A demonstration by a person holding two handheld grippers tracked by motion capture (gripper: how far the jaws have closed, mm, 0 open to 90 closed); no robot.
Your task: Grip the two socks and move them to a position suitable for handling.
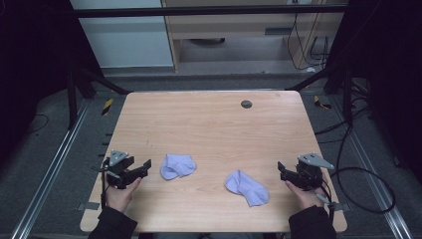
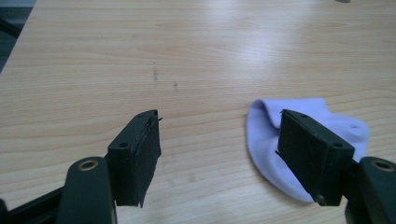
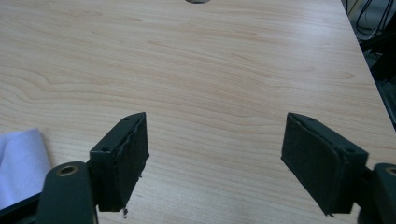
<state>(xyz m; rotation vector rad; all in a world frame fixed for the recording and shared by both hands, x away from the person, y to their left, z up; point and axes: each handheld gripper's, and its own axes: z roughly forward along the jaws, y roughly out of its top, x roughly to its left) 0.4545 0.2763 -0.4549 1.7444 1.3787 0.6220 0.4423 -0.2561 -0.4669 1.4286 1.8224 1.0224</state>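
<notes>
Two pale lilac socks lie on the wooden table [image 1: 209, 124]. One sock [image 1: 177, 166] sits left of centre, the other sock [image 1: 247, 187] right of centre, nearer the front edge. My left gripper [image 1: 145, 167] rests at the table's left side, open, pointing toward the left sock and a short way from it. In the left gripper view that sock [image 2: 266, 140] lies partly behind the right jaw, with bare wood between the jaws of the gripper [image 2: 219, 158]. My right gripper [image 1: 281, 171] stands open at the right side. Its own view shows empty jaws [image 3: 215, 163] and a sock corner [image 3: 21, 163] at the left.
A round grey grommet [image 1: 246, 104] is set in the table's far side. Cables [image 1: 358, 174] trail on the floor to the right, past the table's right edge [image 3: 369, 79]. Metal rails [image 1: 54, 164] run along both sides of the table.
</notes>
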